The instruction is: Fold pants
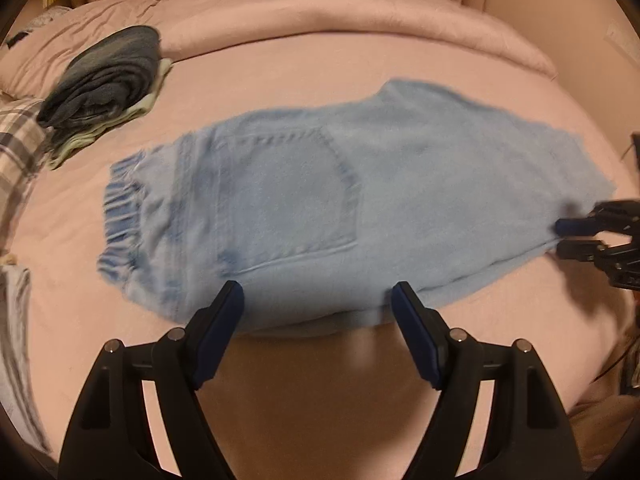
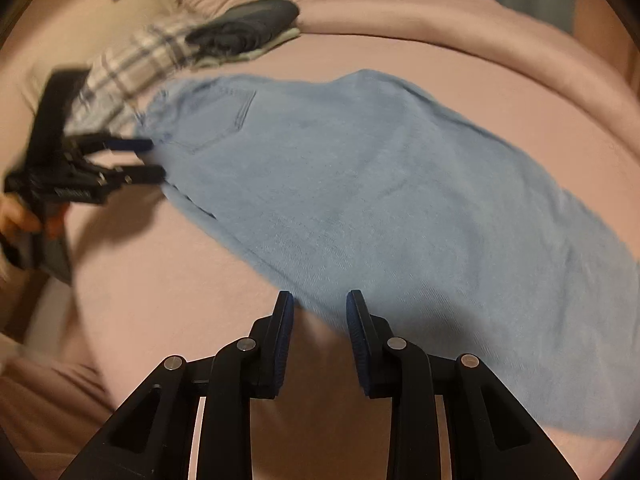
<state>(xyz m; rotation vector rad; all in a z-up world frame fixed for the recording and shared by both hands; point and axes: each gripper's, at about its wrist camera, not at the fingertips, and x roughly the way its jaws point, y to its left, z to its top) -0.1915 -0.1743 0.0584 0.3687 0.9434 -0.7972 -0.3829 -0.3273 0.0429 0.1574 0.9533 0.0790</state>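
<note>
Light blue pants (image 1: 320,184) lie flat on the pink bed, folded lengthwise, with the back pocket (image 1: 288,196) facing up and the gathered waistband (image 1: 124,216) to the left. My left gripper (image 1: 318,288) is open wide and hovers at the near edge below the pocket, with nothing pressed between its pads. My right gripper (image 2: 319,296) stands open with a narrow gap over the near edge of the pants (image 2: 380,200), farther along the leg. The left wrist view shows the right gripper (image 1: 559,237) at the leg end. The right wrist view shows the left gripper (image 2: 157,159) by the waistband.
A stack of dark folded clothes (image 1: 108,80) on a pale green piece sits at the back left. A plaid cloth (image 1: 20,148) lies beside it. A rolled pink duvet (image 1: 360,28) runs along the far side. A hand (image 2: 24,220) holds the left gripper's handle.
</note>
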